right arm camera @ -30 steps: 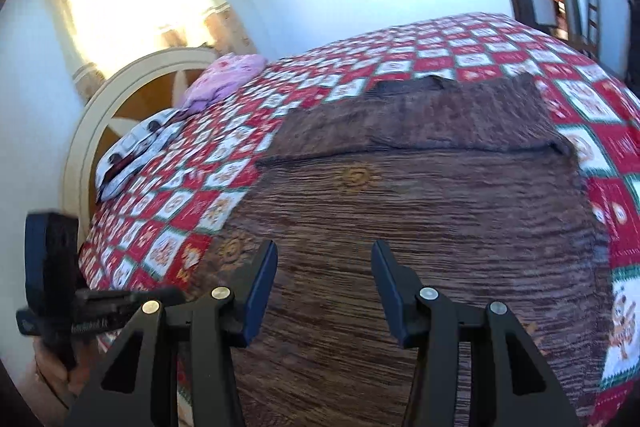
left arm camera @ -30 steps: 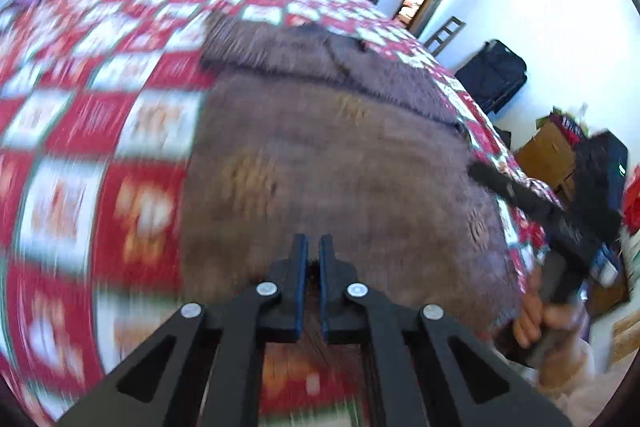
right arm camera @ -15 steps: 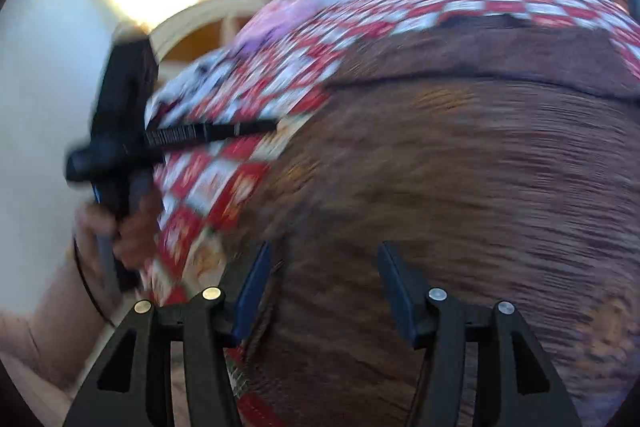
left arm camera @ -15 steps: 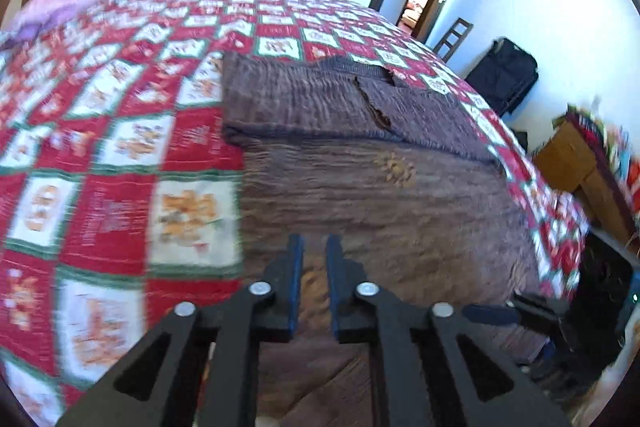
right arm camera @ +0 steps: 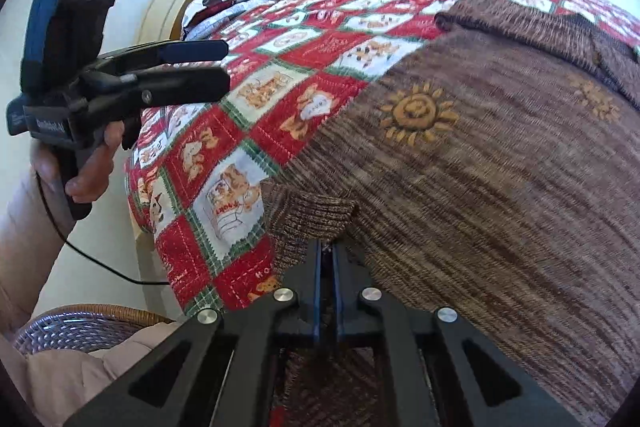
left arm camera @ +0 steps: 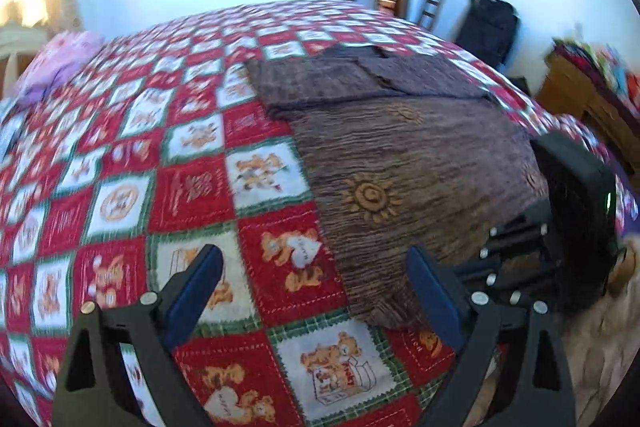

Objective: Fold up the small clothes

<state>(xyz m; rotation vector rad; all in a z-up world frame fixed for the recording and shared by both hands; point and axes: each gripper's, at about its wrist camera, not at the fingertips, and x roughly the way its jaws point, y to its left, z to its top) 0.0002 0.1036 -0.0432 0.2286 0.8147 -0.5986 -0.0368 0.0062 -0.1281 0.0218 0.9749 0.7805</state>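
One brown garment lies flat on the quilt – its long axis runs from the near edge of the quilt toward the far side, the folded top part pointing away. Two sun motifs show on it. The right gripper is closed on the garment's near hem. The left gripper is opening above the quilt, nothing between its jaws.
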